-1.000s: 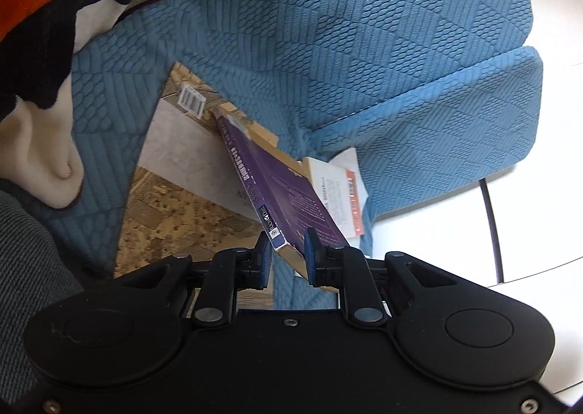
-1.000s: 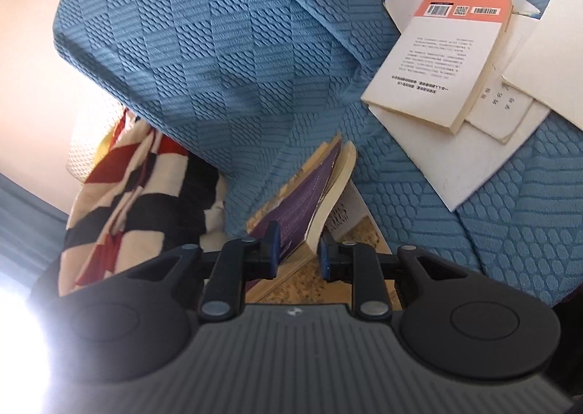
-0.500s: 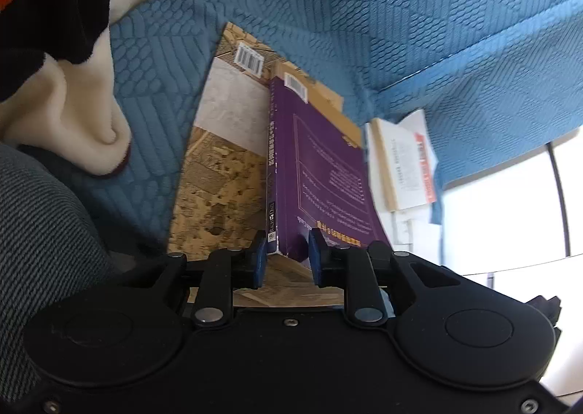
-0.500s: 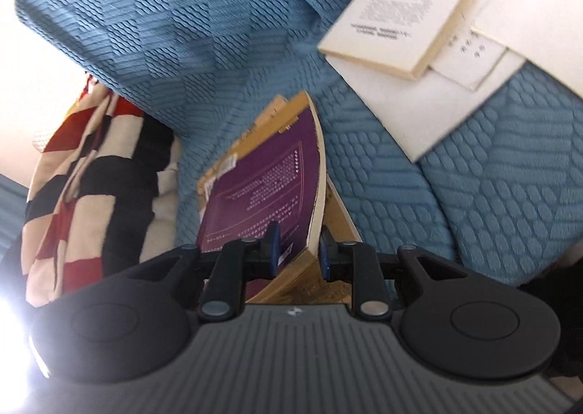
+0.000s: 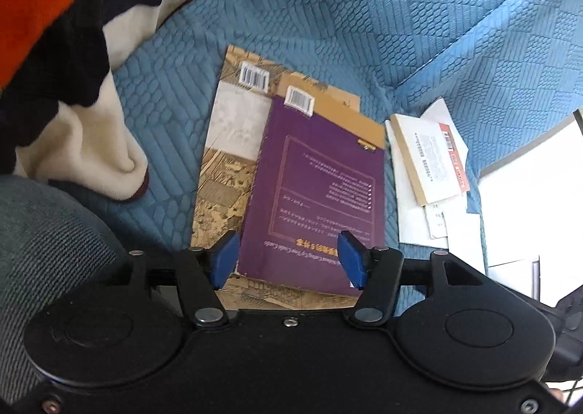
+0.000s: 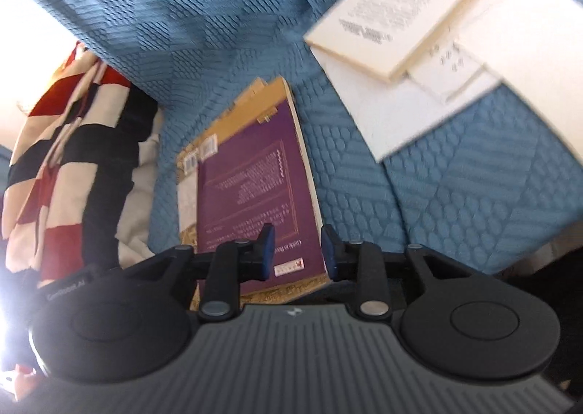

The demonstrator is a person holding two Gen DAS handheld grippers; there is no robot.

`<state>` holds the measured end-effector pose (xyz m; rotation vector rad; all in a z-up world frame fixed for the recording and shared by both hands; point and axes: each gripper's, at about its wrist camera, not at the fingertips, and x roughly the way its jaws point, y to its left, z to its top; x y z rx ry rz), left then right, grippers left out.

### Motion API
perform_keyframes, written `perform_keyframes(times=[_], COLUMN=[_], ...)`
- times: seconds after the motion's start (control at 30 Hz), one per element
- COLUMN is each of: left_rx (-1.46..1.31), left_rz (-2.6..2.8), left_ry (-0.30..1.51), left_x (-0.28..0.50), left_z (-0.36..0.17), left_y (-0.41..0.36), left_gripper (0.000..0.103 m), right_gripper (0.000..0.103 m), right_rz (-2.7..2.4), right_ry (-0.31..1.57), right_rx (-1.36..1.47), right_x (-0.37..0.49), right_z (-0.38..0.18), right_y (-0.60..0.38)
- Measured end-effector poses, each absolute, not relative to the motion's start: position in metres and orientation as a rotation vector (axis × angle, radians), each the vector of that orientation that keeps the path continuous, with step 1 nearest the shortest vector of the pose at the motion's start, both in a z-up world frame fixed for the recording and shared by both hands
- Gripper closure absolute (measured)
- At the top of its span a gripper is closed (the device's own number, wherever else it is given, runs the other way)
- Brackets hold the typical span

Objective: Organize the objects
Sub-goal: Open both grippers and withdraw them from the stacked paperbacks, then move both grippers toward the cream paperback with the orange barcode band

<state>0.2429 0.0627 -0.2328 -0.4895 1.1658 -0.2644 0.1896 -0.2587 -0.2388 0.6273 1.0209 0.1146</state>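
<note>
Opening over a purple book, the left gripper has its blue pads standing clear on either side of the book's near end, pressing on nothing. The right gripper is opening too, and its pads sit apart above the near right corner of the same purple book; the blur there hides whether either pad brushes the cover.

The purple book lies flat, back cover up, with a barcode at its far left corner. It rests on a tan book, whose far edge shows beyond it, and both lie on a larger book with an old-map pattern that juts out on the left and at the near end. The stack sits on a blue quilted sofa cover.

To the stack's right, close beside it in the left view, a small cream book with an orange band lies on several white sheets of paper. In the right view that book and its papers lie up and to the right of the stack.

To the stack's left, a striped blanket in red, black and cream is bunched on the sofa.
</note>
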Motion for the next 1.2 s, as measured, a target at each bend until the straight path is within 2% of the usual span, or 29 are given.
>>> perform_keyframes(times=[0.17,0.3,0.53,0.6,0.63,0.73,0.9,1.1,1.2], left_rx=[-0.446,-0.387,-0.358,-0.343,-0.334,-0.314,-0.288,-0.256,-0.237], left_rz=[-0.296,-0.319,-0.381,-0.399,-0.409,-0.444,-0.490,-0.489,-0.463], left_ry=[1.101,1.028,0.915,0.880,0.865,0.826,0.784,0.752,0.744], left_x=[0.238,0.233,0.222,0.218,0.215,0.208,0.195,0.173,0.161], left_z=[-0.200,-0.169,-0.118,-0.104,-0.098,-0.079,-0.058,-0.052,-0.055], left_y=[0.052,0.038,0.018,0.013,0.010,0.001,-0.011,-0.026,-0.029], left_gripper=[0.042,0.034,0.029,0.022,0.021,0.018,0.006,0.003,0.003], right_gripper=[0.071,0.071,0.071,0.071,0.071,0.071,0.071,0.071,0.067], right_rz=[0.119,0.147,0.185,0.185,0.180,0.163,0.130,0.091,0.070], right_ry=[0.930,0.849,0.733,0.701,0.684,0.649,0.610,0.607,0.611], right_rx=[0.553,0.511,0.441,0.421,0.412,0.394,0.366,0.354,0.345], right_x=[0.188,0.183,0.164,0.155,0.150,0.138,0.119,0.104,0.095], right_z=[-0.199,-0.167,-0.117,-0.105,-0.100,-0.087,-0.073,-0.072,-0.075], right_y=[-0.267,-0.273,-0.278,-0.281,-0.283,-0.290,-0.301,-0.307,-0.308])
